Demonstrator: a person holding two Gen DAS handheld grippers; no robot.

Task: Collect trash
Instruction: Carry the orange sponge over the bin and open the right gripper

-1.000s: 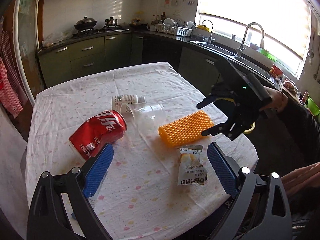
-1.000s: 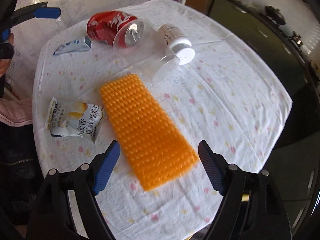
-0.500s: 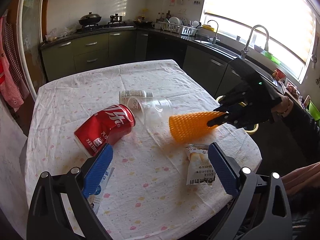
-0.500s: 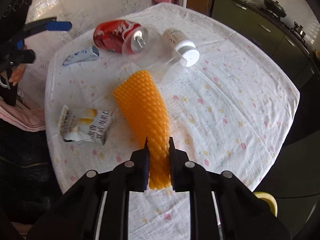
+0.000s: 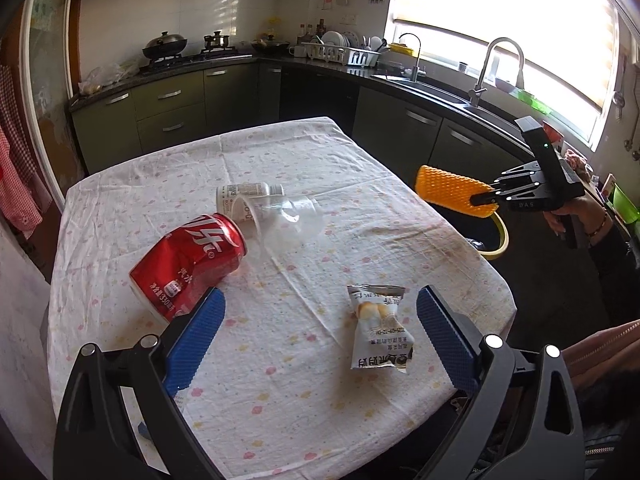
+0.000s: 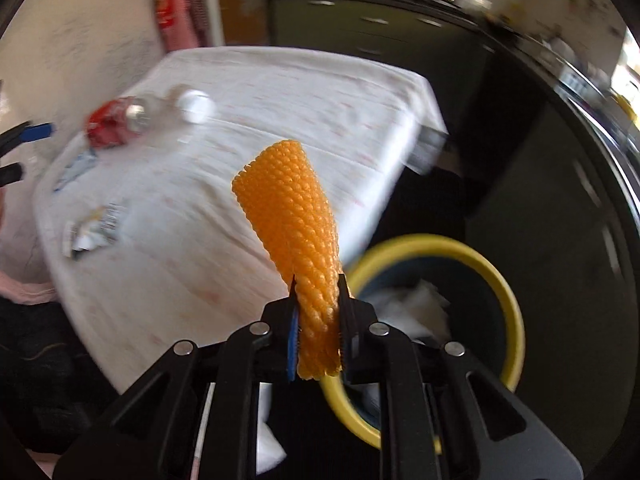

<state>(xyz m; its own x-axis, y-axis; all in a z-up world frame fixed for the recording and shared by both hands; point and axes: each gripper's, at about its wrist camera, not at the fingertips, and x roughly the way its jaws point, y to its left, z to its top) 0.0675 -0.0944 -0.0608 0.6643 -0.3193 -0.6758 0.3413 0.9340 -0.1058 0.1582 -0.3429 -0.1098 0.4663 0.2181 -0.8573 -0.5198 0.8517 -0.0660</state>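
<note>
My right gripper (image 6: 318,312) is shut on an orange foam net sleeve (image 6: 294,216) and holds it in the air past the table's right edge, over a yellow-rimmed bin (image 6: 508,292). The sleeve (image 5: 452,192) and right gripper (image 5: 486,199) also show in the left wrist view. My left gripper (image 5: 320,336) is open and empty above the table's near side. On the tablecloth (image 5: 312,160) lie a red cola can (image 5: 188,264), a clear plastic cup (image 5: 288,220), a small white bottle (image 5: 248,192) and a snack wrapper (image 5: 380,328).
The bin's rim (image 5: 502,236) shows just off the table's right edge, with white trash inside (image 6: 416,312). Another small wrapper (image 6: 76,168) lies near the left gripper. Dark kitchen cabinets (image 5: 180,112) and a sink counter (image 5: 440,92) ring the table.
My right gripper closed on the orange sleeve, lifted it off the table and carried it right, over the bin. My left gripper stayed open and shifted slightly.
</note>
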